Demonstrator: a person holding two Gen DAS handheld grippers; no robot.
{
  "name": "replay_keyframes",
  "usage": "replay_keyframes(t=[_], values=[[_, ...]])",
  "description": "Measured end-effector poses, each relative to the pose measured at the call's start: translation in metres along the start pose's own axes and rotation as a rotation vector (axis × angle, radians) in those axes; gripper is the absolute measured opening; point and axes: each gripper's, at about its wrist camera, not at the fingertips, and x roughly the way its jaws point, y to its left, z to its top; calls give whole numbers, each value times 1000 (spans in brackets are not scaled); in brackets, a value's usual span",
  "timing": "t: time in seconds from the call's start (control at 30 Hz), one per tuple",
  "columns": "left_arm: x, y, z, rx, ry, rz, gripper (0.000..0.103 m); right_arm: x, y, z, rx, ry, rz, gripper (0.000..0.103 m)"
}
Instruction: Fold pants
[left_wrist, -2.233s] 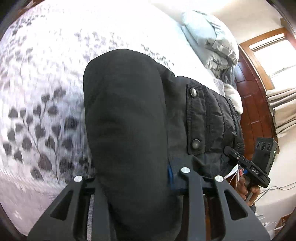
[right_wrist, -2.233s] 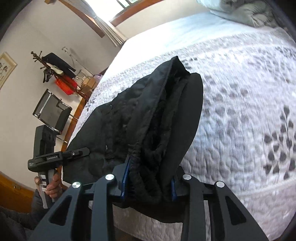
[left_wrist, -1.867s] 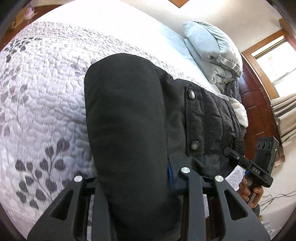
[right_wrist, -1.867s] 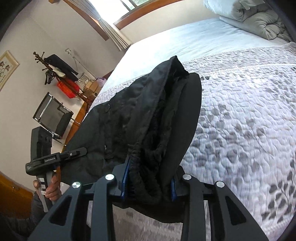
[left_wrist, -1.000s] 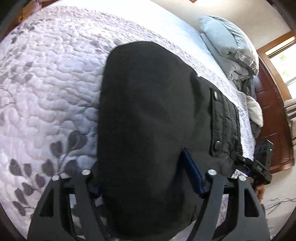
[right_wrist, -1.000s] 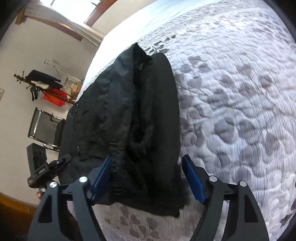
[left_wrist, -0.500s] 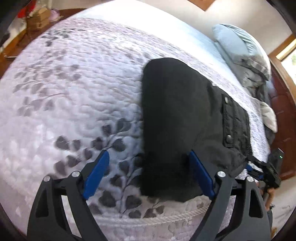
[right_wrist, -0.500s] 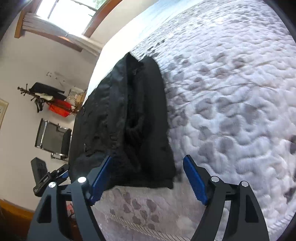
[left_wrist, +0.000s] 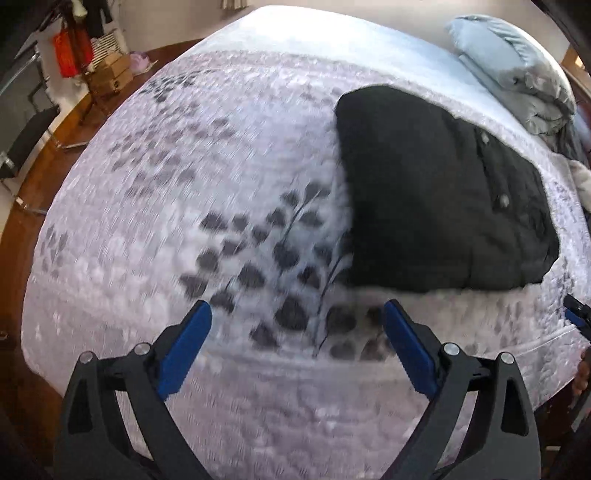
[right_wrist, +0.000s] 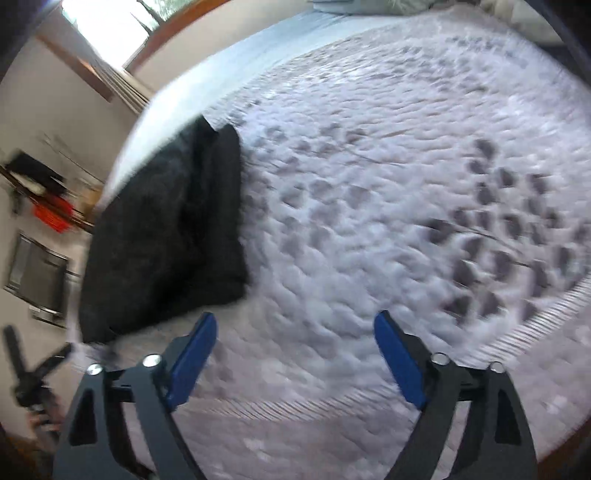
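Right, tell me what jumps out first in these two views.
The folded black pants lie as a dark block on the pale leaf-patterned quilt, near the bed's front edge. In front, each gripper's blue-padded jaws are opening with nothing between them: left gripper, right gripper. A grey pillow sits at the bed's far end.

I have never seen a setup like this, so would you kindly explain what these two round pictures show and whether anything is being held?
A person holds a two-fingered grasping tool in each hand, and each tool carries a wide-angle camera looking along its fingers. One picture is from the left tool, the other from the right tool. Both look down on a bed with a leaf-patterned quilted bedspread. On it lie folded black padded pants with snap buttons. Neither tool holds anything: both sets of jaws are opening, with only bedspread between the blue pads.
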Motion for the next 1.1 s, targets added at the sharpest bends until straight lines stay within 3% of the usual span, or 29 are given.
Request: replay_keyframes(t=[0.13, 0.23, 0.33, 0.43, 0.53, 0.63, 0.83, 1.1], values=[[0, 3, -19, -17, 1, 57, 94, -3, 22, -30, -67, -4, -136, 96], [-1, -6, -30, 6, 6, 85, 94, 4, 44, -46, -95, 12, -178, 96], [-3, -22, -39, 62, 20, 60, 94, 5, 69, -61, -140, 11, -198, 97], [-7, -39, -47, 107, 32, 32, 94, 4, 92, -72, -176, 22, -209, 98], [-8, -51, -52, 136, 29, 50, 94, 4, 117, -79, -215, 29, -208, 99], [-11, -57, -54, 125, 37, 37, 94, 0, 135, -83, -248, 22, -219, 99], [-31, -65, -47, 121, -1, 30, 94, -12, 151, -76, -244, 16, -231, 99], [-52, -67, -37, 84, -42, -2, 94, -36, 162, -67, -235, -38, -177, 99]])
